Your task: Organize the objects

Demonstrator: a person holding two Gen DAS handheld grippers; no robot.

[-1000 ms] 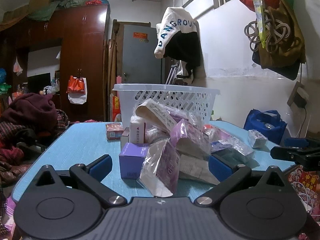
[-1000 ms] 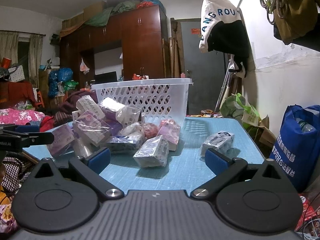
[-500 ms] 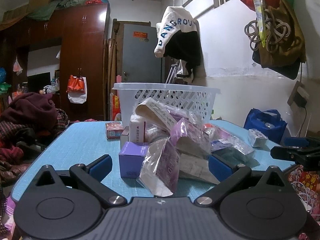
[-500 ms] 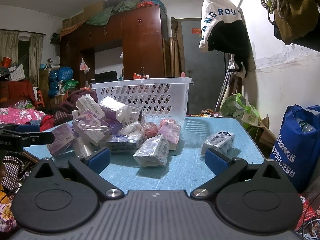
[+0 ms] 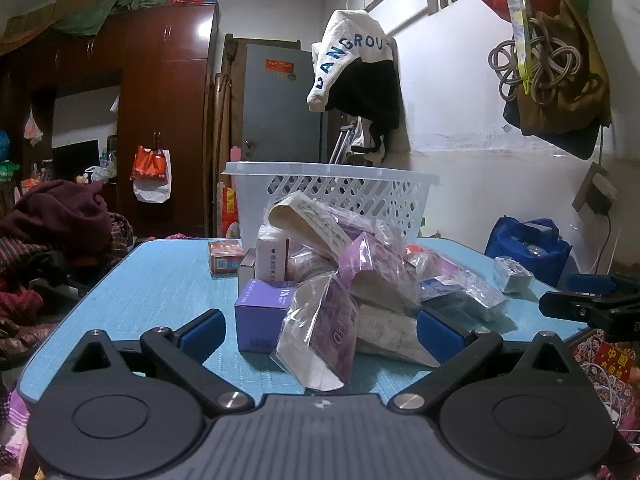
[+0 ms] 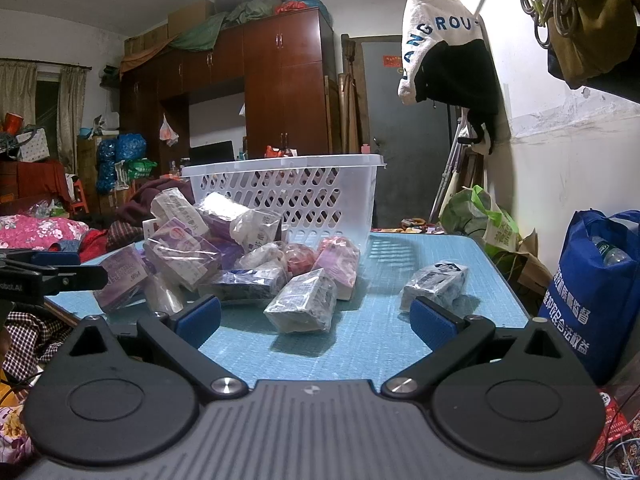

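While both claws hover apart and empty, wrapped packets (image 5: 344, 280) lie heaped on the desk (image 5: 160, 280).
Left claw (image 5: 318, 330) should straddle the nearest packet squarely, then lift toward the white basket (image 5: 332, 188) behind.

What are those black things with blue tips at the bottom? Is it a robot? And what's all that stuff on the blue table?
No robot: a person holds a gripper in each hand, each carrying a camera looking forward. One picture comes from the left gripper, one from the right gripper. The blue pads are fingertips. Both are open and hold nothing. On the blue table lies a pile of wrapped packets and small boxes, including a purple box. One packet lies apart. Behind stands a white basket, probably where the things go.
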